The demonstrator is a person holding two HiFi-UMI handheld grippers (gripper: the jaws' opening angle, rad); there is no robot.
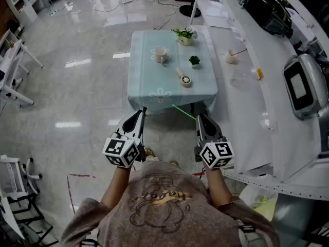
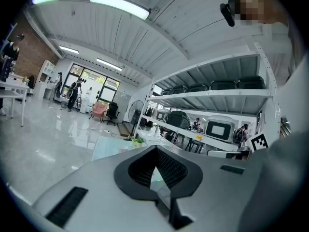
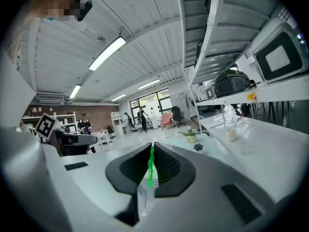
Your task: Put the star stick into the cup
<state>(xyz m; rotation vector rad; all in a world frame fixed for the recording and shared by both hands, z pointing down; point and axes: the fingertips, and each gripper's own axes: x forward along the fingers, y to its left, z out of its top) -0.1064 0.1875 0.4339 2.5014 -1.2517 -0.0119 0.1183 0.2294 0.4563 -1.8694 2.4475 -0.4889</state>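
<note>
A: Nearest first. Right hand-held gripper (image 3: 151, 145)?
B: Jaws pinched together on the green star stick (image 3: 150, 168). The thin shaft is clamped between the pads and runs out past the tips. It is held by its near end, probably so the free length can go in first. Star itself not resolved.
A: Left hand-held gripper (image 2: 155, 151)?
B: Jaws closed to a point, nothing between them. It hangs level with the right one. Judged spare for this step, or ready to steady the cup.
A: Stick relative to the cup (image 1: 161, 54)?
B: Well short of it, on the person's side, in the air off the near edge of the bench (image 1: 144, 68). The free end slants left, towards the cup's line.
A: Cup itself?
B: Upright, mouth up, bare cloth all round it. Approach from above looks unobstructed.
A: Neighbours?
B: A small round white object (image 1: 185, 80) is nearer than the cup, to its right. A small green plant (image 1: 194, 60) is right of the cup. A larger potted plant (image 1: 185, 36) is beyond it, also right. All stand apart from the cup.
A: Stage?
B: Carry phase, my reading. Insertion not yet begun.
</note>
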